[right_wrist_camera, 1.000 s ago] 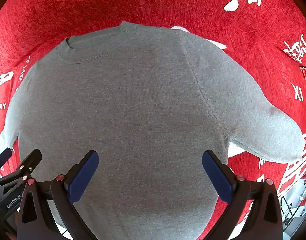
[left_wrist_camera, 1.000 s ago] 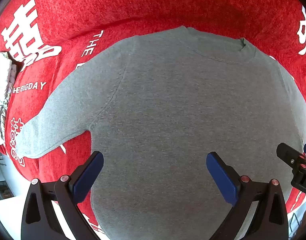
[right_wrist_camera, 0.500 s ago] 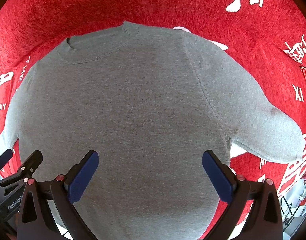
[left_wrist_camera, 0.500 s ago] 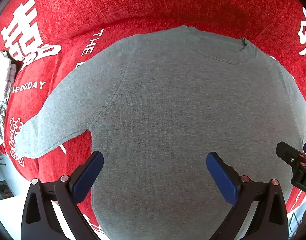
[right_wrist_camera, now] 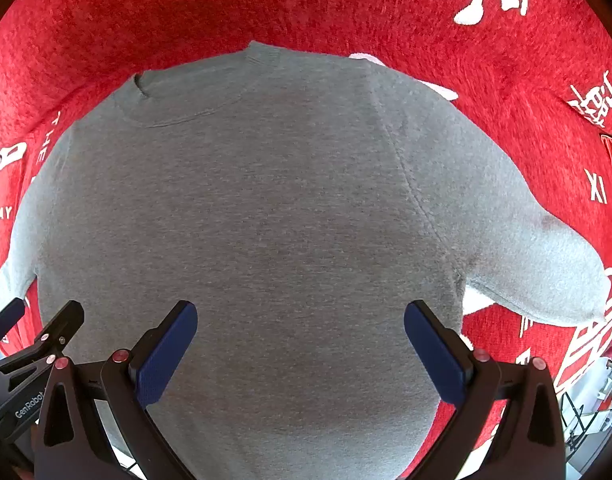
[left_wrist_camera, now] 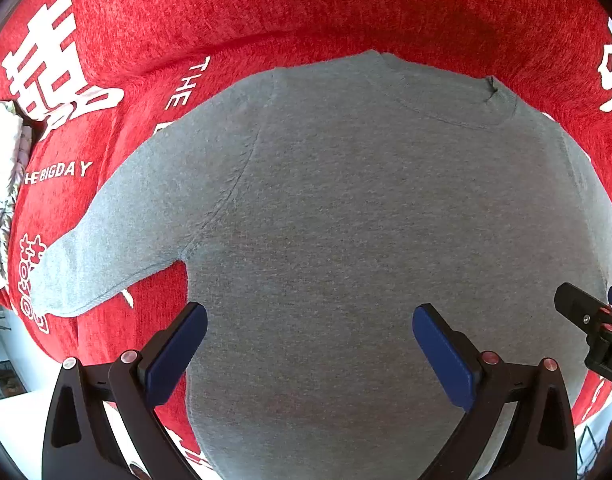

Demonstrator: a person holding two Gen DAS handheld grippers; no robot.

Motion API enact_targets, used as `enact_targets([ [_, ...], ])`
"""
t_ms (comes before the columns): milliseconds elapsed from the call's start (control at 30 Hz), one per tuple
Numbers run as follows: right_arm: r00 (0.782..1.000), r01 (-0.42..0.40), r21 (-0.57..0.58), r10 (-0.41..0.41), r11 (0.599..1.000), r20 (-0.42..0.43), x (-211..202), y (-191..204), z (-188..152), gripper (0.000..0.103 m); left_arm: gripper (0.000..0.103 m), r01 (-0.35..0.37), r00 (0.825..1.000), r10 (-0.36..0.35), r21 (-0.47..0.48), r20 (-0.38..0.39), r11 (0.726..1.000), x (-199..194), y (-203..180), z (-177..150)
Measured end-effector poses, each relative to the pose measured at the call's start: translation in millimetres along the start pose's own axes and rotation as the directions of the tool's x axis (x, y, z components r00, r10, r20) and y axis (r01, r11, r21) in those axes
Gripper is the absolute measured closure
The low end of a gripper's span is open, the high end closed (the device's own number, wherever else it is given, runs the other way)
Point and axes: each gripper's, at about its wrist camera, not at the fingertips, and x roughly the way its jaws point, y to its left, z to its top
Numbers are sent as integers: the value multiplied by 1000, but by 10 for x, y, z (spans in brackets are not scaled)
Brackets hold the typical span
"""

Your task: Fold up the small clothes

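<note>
The grey sweater (left_wrist_camera: 366, 220) lies flat and spread on the red blanket (left_wrist_camera: 306, 8), with both sleeves out and no fold made. The left gripper (left_wrist_camera: 309, 344) and right gripper (right_wrist_camera: 300, 340) hover wide apart, holding nothing

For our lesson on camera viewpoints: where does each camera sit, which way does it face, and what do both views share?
Left wrist: on the left gripper, looking forward and down over the grey sweater; its open fingers show, the right gripper at the right edge.
Right wrist: on the right gripper, same direction; its open fingers show, the left gripper at the left edge.
Shared: the sweater, flat on the red blanket.
</note>
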Motion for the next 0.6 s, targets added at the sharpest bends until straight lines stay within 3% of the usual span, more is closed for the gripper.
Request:
enact_targets([
  [600,1000,16,0,-16,1000,6,-56,-52,-69,0,0,28,1000,-28,-16,1,999,9,43,-1],
])
